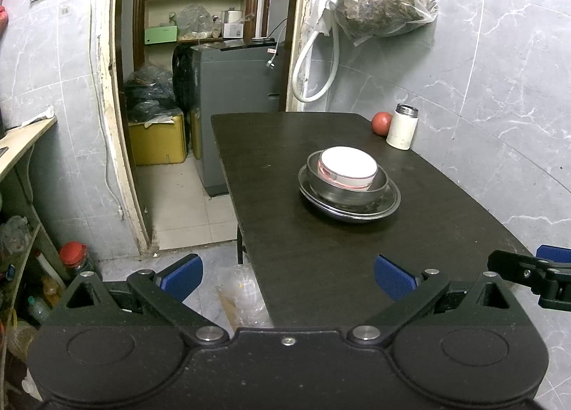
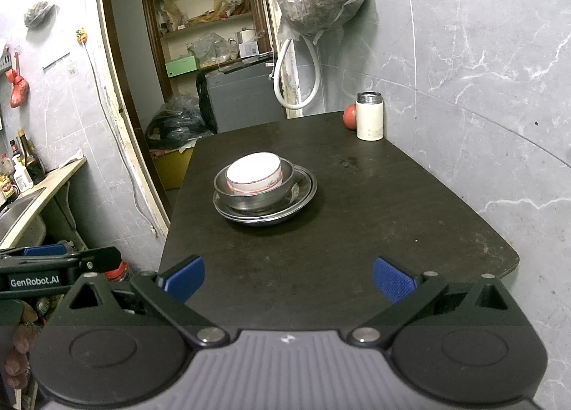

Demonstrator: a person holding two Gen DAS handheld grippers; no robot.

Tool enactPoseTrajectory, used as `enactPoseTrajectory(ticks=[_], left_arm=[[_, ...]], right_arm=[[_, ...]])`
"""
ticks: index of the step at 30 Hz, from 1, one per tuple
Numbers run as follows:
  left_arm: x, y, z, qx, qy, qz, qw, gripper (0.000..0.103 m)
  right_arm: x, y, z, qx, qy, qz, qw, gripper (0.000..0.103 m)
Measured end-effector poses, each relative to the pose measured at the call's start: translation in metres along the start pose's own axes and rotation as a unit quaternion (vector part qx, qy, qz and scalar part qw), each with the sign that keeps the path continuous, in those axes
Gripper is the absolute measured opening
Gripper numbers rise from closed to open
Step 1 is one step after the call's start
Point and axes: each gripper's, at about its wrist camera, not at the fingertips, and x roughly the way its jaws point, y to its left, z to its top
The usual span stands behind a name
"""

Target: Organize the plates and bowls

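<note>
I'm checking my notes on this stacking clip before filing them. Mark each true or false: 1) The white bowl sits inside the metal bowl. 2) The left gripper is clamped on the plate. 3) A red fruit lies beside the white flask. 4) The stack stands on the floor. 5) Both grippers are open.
1) True: the white bowl is nested in the metal bowl, which rests on the metal plate.
2) False: the left gripper is open, short of the stack, holding nothing.
3) True: the red fruit lies next to the white flask at the far corner.
4) False: it stands on the dark table.
5) True: the right gripper is open too.
</note>
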Motion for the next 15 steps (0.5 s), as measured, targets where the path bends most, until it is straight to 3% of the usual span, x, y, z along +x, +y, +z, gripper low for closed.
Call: enactPoseTrajectory(ticks=[15], left_arm=[[0.0002, 0.0012, -0.0009, 0.000, 0.001, 0.001, 1.0000, 0.102]], right_arm=[[-0.0001, 0.0017, -0.0013, 0.000, 0.002, 0.001, 1.000, 0.103]])
